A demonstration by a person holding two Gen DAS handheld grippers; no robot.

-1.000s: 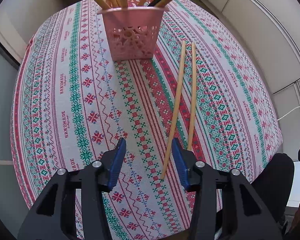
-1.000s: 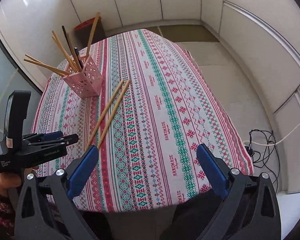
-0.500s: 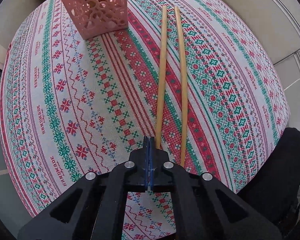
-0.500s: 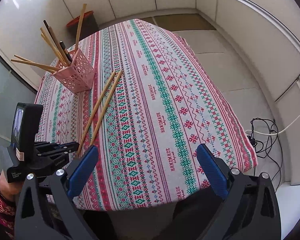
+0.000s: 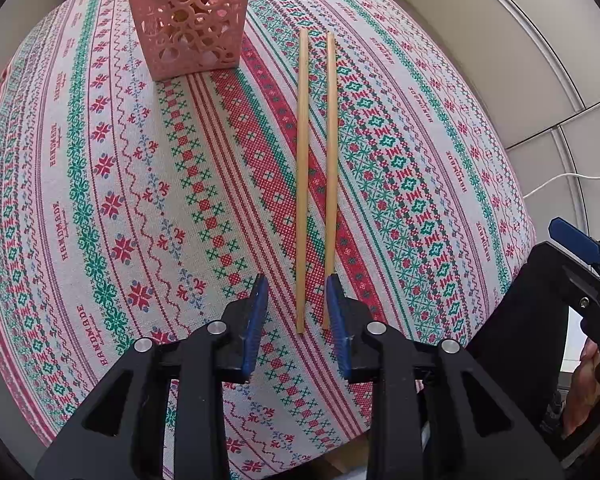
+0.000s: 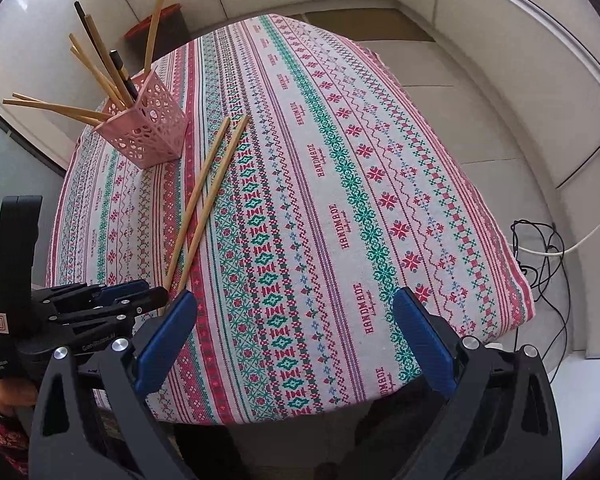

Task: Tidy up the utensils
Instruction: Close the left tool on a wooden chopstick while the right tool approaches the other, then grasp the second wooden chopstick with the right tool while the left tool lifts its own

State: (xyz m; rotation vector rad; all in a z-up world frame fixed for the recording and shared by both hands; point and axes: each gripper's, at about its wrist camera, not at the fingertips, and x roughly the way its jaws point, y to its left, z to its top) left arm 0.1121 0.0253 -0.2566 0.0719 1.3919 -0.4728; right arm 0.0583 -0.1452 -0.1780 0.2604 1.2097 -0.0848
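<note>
Left gripper (image 5: 296,308) is pointing steeply down at the table edge, its blue-padded jaws having just been opening, now parted around the near tips of two pale wooden chopsticks (image 5: 314,176) without pressing them. These are lying parallel on the cross-stitch tablecloth (image 5: 100,184), just right of the pink perforated holder (image 5: 188,28). Right gripper (image 6: 296,344) is hovering, jaws spread wide and empty.

Home dining spot, patterned tablecloth (image 6: 340,184), pink chopstick holder (image 6: 148,136), cushioned corner bench (image 6: 480,92)
</note>
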